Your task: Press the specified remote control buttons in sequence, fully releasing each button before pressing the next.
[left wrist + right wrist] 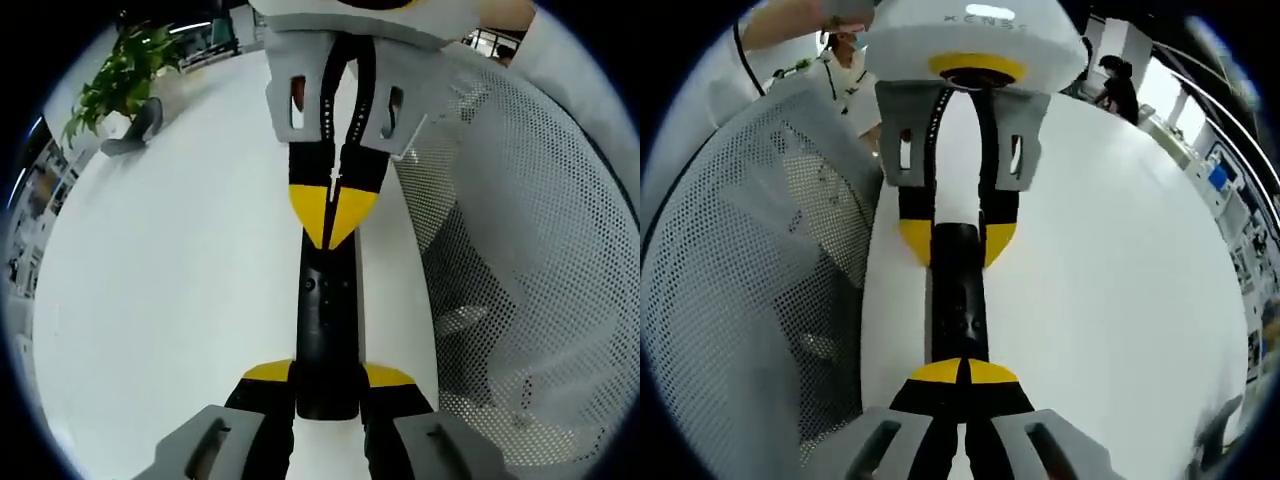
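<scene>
1. Because the slim black rectangular remote control (326,335) has to hold steady while buttons are pressed, the left gripper (327,392) pinches its near end between its yellow-tipped fingers (266,373), low in the centre of the left gripper view.
2. In that view the remote's long axis runs straight up the frame from the left gripper toward the right gripper (333,212), which comes down from the top with its yellow tips pressed together into one point. That point sits on or just over the remote's far end, probably so a narrow tip meets one button at a time; contact itself I cannot tell.
3. In the right gripper view the same remote control (959,300) lies along the middle of the frame, its button face toward the camera. The right gripper (965,372), fingers closed, is at its lower end, and the left gripper (958,240) clasps its upper end on both sides.
4. The remote lies over the plain white surface (180,290), though resting or lifted I cannot tell.
5. A white perforated mesh screen (540,250) stands beside it at the right of the left gripper view.
6. A green potted plant (118,80) sits upper left there.
</scene>
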